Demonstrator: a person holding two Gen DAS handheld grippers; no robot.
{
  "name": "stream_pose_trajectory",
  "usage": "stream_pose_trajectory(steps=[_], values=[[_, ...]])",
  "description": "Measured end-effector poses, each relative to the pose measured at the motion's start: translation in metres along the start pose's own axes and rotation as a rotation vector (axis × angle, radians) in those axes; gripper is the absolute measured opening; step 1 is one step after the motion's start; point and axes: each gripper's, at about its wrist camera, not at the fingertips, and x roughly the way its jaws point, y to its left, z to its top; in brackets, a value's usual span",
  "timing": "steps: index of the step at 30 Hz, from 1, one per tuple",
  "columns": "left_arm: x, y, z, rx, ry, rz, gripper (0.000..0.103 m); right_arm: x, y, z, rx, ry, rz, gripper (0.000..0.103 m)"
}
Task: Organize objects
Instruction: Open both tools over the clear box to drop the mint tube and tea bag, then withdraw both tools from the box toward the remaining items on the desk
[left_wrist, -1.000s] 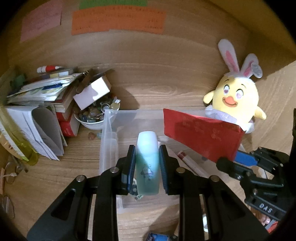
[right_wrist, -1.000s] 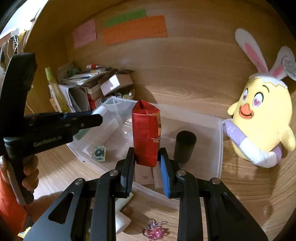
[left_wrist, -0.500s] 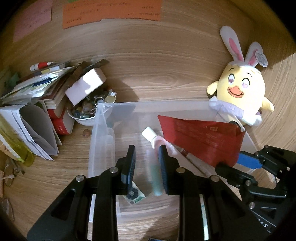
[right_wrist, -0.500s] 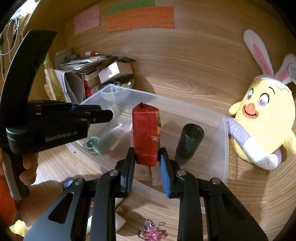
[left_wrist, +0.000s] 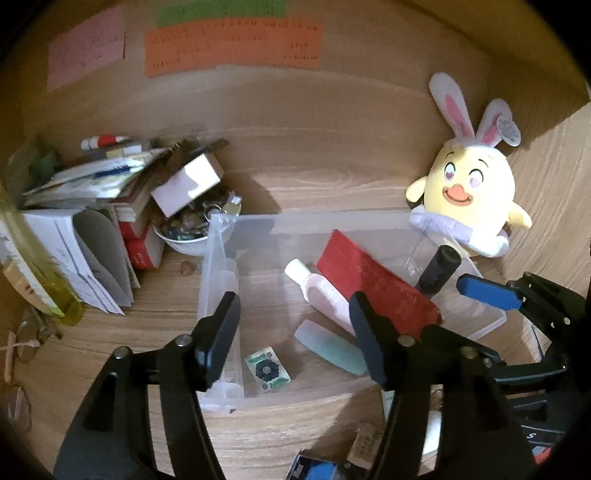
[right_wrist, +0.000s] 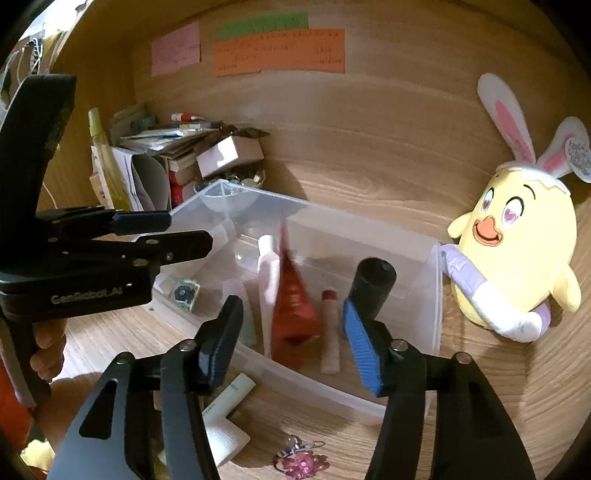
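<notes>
We judge the task partly done: our left hand-held gripper (left_wrist: 295, 332) and right hand-held gripper (right_wrist: 291, 339) both hang open and empty over the clear bin (left_wrist: 221, 236), which holds the teal tube (left_wrist: 330, 350), red packet (left_wrist: 373, 284), pink bottle (left_wrist: 317, 291) and black cylinder (left_wrist: 439, 271). A pink trinket (right_wrist: 301, 459) and white tube (right_wrist: 225, 406) remain on the surface (left_wrist: 280, 435).

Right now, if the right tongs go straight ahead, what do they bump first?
Probably the red packet in the clear bin. It sits dead centre between the open right tongs. The bin's near wall could come first; depth is hard to judge.
</notes>
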Motion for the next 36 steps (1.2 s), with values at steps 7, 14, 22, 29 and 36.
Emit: stream_pose_trajectory(steps=[7,14,22,29,36], values=[[-0.021,-0.003,-0.003,0.008,-0.045,0.019,0.077,-0.016,0.003,0.000,-0.009,-0.026,-0.020,0.075],[-0.038,-0.003,-0.010,-0.004,-0.077,0.026,0.091,-0.034,0.004,-0.004,-0.012,-0.046,-0.037,0.082],[-0.049,-0.001,-0.022,0.001,-0.073,0.043,0.094,-0.047,-0.001,-0.015,0.015,-0.040,-0.042,0.082],[-0.053,0.004,-0.035,0.001,-0.054,0.050,0.095,-0.058,-0.007,-0.025,0.042,-0.035,-0.051,0.082],[-0.051,0.012,-0.052,-0.002,-0.009,0.057,0.095,-0.063,-0.018,-0.040,0.063,-0.004,-0.080,0.082]])
